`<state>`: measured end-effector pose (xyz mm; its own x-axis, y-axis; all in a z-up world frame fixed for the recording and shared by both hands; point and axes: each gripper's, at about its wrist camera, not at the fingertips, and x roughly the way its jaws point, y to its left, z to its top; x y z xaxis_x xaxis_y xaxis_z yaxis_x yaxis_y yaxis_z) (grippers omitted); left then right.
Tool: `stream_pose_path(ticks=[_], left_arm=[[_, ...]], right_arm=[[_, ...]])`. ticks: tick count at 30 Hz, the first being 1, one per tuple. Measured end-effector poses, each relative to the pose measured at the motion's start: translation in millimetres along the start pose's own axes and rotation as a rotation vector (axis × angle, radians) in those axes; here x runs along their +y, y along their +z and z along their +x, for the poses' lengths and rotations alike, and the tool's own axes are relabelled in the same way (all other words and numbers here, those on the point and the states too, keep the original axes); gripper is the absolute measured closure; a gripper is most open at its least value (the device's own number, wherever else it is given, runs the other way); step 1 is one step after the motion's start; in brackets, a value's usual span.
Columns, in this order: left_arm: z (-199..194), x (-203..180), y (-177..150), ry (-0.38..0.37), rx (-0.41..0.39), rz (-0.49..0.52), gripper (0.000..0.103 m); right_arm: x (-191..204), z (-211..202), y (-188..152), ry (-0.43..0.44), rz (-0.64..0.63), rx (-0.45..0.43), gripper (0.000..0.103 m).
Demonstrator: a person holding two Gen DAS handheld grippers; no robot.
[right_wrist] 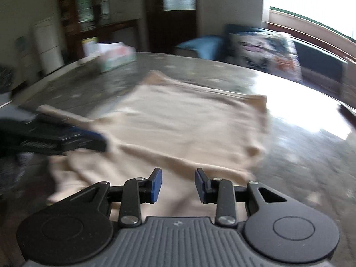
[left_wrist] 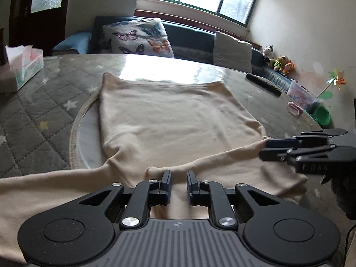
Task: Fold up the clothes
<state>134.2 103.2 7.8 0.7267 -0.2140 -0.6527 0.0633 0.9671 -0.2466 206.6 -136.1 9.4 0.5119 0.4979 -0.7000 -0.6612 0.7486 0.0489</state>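
Two wrist views of one cream garment [left_wrist: 169,115] spread on a glass-topped counter [left_wrist: 160,66] over a grey star-quilted cover; it fills the centre of both frames, its body flat toward the upper centre and a sleeve drawn across the lower part. Left tongs [left_wrist: 178,179], lower centre of the left view: jaws narrowly parted with a raised ridge of sleeve fabric just at their tips; whether cloth is pinched between them cannot be told. Right tongs [right_wrist: 178,178], lower centre of the right view: jaws moderately wide above the cloth, holding nothing; in the left view the same tool enters at the right edge [left_wrist: 265,149] with its tip at the sleeve's end, and contact there is uncertain. The right view is motion-blurred, so fine creases are unreadable. Likely risks: if the left tongs close on only the top ridge, the sleeve may slip out or drag the layer beneath, skewing the fold; the glossy counter offers little friction, so a sideways pull may slide the whole garment toward the edge; uneven lifting by the two tools may twist the sleeve and leave a wrinkle. Count: one garment, two tongs, one tissue box [left_wrist: 22,69] at upper left, one dark oblong object [left_wrist: 263,84] at upper right, two cushions [left_wrist: 135,37] on the sofa behind.
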Motion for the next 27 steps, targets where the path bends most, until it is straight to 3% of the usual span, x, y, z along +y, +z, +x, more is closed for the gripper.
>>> stream_pose_path(ticks=[3,9,11,16,21,27], left_arm=[[-7,5,-1,0.007,-0.014,-0.017,0.088],[-39,25,-10,0.067,-0.056,-0.064,0.084],[-52,37,-16,0.116,-0.07,-0.09,0.071],[-86,71,-33,0.231,-0.1,-0.173,0.064],[-113,100,-49,0.366,-0.123,-0.24,0.062],[-137,130,-70,0.495,-0.146,-0.354,0.055]], right_arm=[[-19,3,-1,0.01,0.065,-0.003,0.072],[6,1,1,0.035,-0.003,-0.014,0.071],[21,4,2,0.052,-0.041,-0.007,0.071],[63,13,5,0.112,-0.12,0.001,0.071],[102,25,9,0.137,-0.195,-0.006,0.07],[130,27,5,0.112,-0.292,-0.026,0.07]])
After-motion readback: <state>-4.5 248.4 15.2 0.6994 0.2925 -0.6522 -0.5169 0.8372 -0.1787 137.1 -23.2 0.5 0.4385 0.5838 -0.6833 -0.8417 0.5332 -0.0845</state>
